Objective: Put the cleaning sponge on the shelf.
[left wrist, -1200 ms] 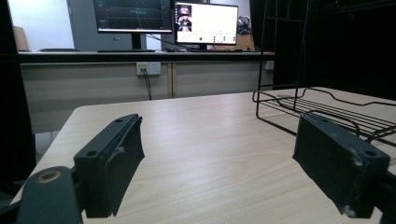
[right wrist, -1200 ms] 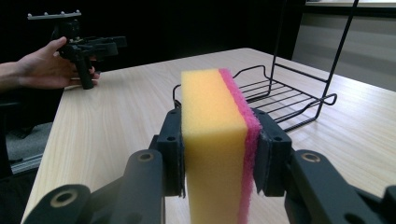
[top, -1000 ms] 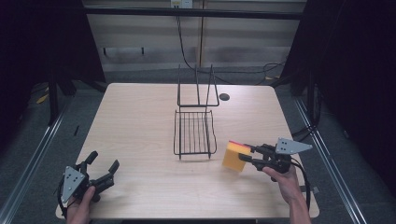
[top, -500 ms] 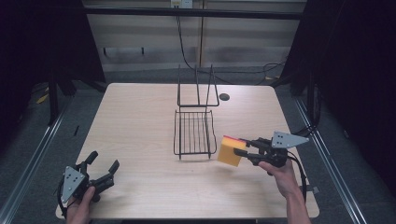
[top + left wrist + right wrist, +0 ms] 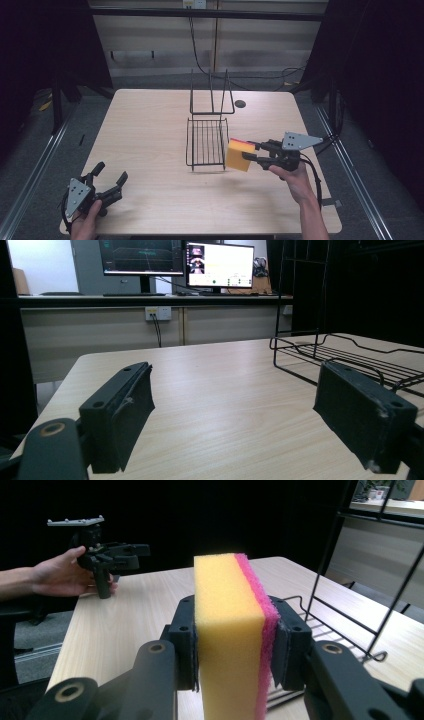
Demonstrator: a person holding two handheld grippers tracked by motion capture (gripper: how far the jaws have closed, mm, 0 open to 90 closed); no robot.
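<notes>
Right tongs (image 5: 253, 153): jaws clamped on the two broad faces of a rectangular yellow foam sponge with a pink scouring layer (image 5: 239, 154), held upright and clear of the pale wood-grain worktop (image 5: 150, 120). In the right gripper view the sponge (image 5: 234, 630) stands between the black jaws, pink layer against the right-hand jaw. Just beyond the sponge, on the side away from the right hand (image 5: 292, 176), sits a black wire rack with a flat slatted base and an upright wire back (image 5: 208, 135); the sponge is at the rack's near right corner, whether touching cannot be told.

Left tongs (image 5: 110, 183): jaws wide apart, nothing between them, resting low on the worktop at its near left corner, held by the left hand (image 5: 86, 222). Ahead and to the right of these tongs, well apart, the rack (image 5: 345, 357) stands. Two lit monitors (image 5: 177, 260) stand on a counter beyond the worktop.
</notes>
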